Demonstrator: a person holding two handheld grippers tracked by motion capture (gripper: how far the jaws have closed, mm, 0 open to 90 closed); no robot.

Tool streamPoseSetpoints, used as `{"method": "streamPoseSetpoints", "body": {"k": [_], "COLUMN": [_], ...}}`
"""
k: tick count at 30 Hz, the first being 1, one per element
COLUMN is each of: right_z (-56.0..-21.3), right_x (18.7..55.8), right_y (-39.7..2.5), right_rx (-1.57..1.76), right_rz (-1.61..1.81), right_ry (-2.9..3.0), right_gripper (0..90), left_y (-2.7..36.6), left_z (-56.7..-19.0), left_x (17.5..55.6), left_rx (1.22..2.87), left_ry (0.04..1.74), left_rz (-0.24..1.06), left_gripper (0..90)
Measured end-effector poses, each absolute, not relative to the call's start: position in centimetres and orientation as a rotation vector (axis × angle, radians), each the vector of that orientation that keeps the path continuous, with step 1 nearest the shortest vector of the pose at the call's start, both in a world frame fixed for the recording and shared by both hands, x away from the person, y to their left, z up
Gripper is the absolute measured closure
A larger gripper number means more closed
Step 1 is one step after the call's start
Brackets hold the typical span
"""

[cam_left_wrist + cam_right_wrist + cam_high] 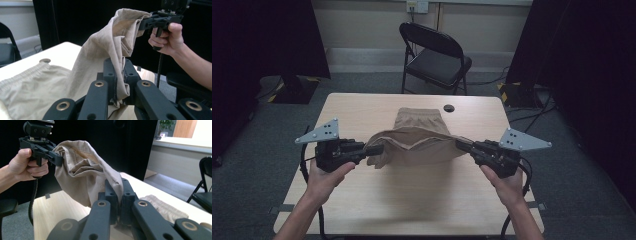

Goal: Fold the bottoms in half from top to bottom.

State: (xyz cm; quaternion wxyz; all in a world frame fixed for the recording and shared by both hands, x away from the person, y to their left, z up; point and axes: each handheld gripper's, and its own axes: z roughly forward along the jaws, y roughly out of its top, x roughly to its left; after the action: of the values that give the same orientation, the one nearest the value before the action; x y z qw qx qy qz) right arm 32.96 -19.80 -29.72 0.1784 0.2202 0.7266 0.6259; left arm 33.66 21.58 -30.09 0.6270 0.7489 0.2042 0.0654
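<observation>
You're mid-fold: both grippers have the near hem of the tan shorts off the table.

Nearest you, your left gripper (pixel 374 149) at 9 o'clock and your right gripper (pixel 461 145) at 3 o'clock each have their jaws clamped together on a hem corner of the shorts (pixel 419 142), the cloth sagging between them. Farther off at 12 o'clock, the elastic waistband (pixel 418 114) lies flat on the table (pixel 377 200). Next, I'd judge, carry both corners level toward the waistband and lay them down together before letting go.
</observation>
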Motion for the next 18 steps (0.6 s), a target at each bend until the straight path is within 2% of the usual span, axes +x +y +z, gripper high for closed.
{"method": "streamPoseSetpoints", "body": {"k": [18], "right_z": [-24.1], "right_x": [31.8], "right_y": [-19.7], "right_rx": [0.467], "right_rz": [1.865], "right_ry": [1.911], "right_gripper": [87.9], "left_y": [21.2], "left_z": [-24.4], "left_x": [32.1], "left_rx": [1.662], "left_ry": [0.387], "left_rz": [0.179], "left_gripper": [84.5]}}
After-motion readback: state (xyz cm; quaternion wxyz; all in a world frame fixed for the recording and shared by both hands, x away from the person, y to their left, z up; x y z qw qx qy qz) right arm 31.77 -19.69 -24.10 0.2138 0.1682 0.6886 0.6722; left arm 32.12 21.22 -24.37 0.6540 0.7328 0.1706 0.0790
